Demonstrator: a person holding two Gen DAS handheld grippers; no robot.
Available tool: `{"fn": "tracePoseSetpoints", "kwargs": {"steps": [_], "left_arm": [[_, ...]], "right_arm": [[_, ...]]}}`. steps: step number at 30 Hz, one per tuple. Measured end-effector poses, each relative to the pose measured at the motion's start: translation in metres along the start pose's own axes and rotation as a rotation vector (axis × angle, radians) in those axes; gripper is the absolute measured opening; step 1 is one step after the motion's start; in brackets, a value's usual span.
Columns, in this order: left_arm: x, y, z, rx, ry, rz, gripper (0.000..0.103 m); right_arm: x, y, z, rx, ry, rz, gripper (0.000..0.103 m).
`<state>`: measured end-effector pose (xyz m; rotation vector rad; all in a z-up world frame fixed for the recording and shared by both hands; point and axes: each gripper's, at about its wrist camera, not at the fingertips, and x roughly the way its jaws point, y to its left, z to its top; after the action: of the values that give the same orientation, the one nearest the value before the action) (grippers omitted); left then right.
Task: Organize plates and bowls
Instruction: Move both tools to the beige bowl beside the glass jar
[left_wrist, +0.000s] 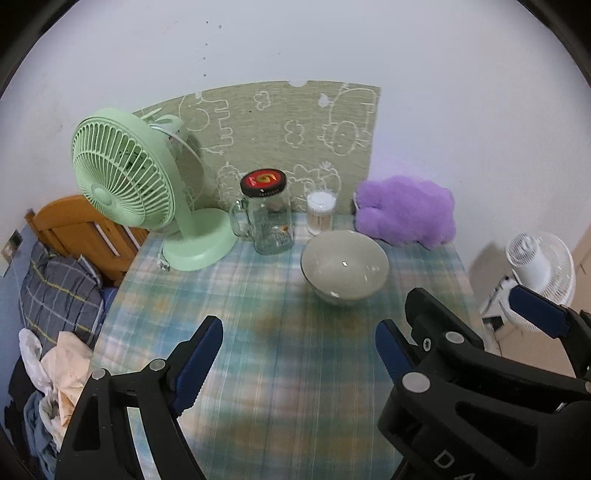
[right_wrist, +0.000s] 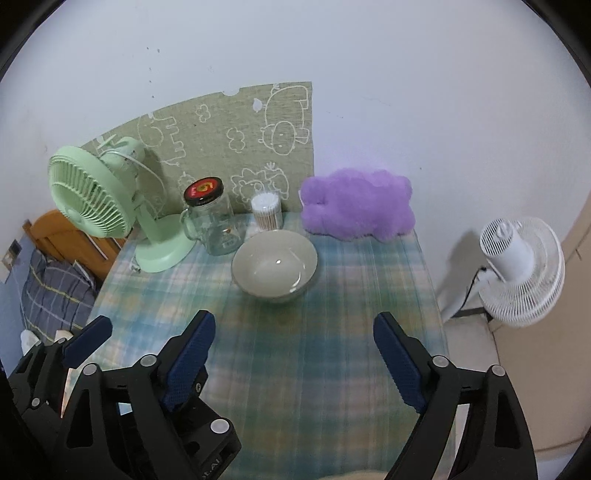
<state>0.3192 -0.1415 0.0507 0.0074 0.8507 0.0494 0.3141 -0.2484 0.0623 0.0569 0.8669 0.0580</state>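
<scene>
Blurred tablecloth below bowl

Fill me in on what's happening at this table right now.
A person holds a two-finger tool in each hand over a table with a plaid cloth. Neither holds anything: the left tool and the right tool both stand open with nothing between their fingers. A single grey bowl sits untouched ahead of them, in front of a glass jar and a tub of cotton swabs. No plates are in view.
</scene>
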Motion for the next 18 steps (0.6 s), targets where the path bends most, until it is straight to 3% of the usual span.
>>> {"fn": "tracePoseSetpoints", "kwargs": {"steps": [10,18], "left_arm": [[0.052,-0.006,0.036,0.007,0.000,0.046,0.086],[0.100,-0.014,0.054,0.014,0.023,0.033,0.086]], "right_arm": [[0.056,-0.007,0.038,-0.006,0.000,0.070,0.094],[0.103,-0.012,0.057,-0.005,0.004,0.074,0.094]]}}
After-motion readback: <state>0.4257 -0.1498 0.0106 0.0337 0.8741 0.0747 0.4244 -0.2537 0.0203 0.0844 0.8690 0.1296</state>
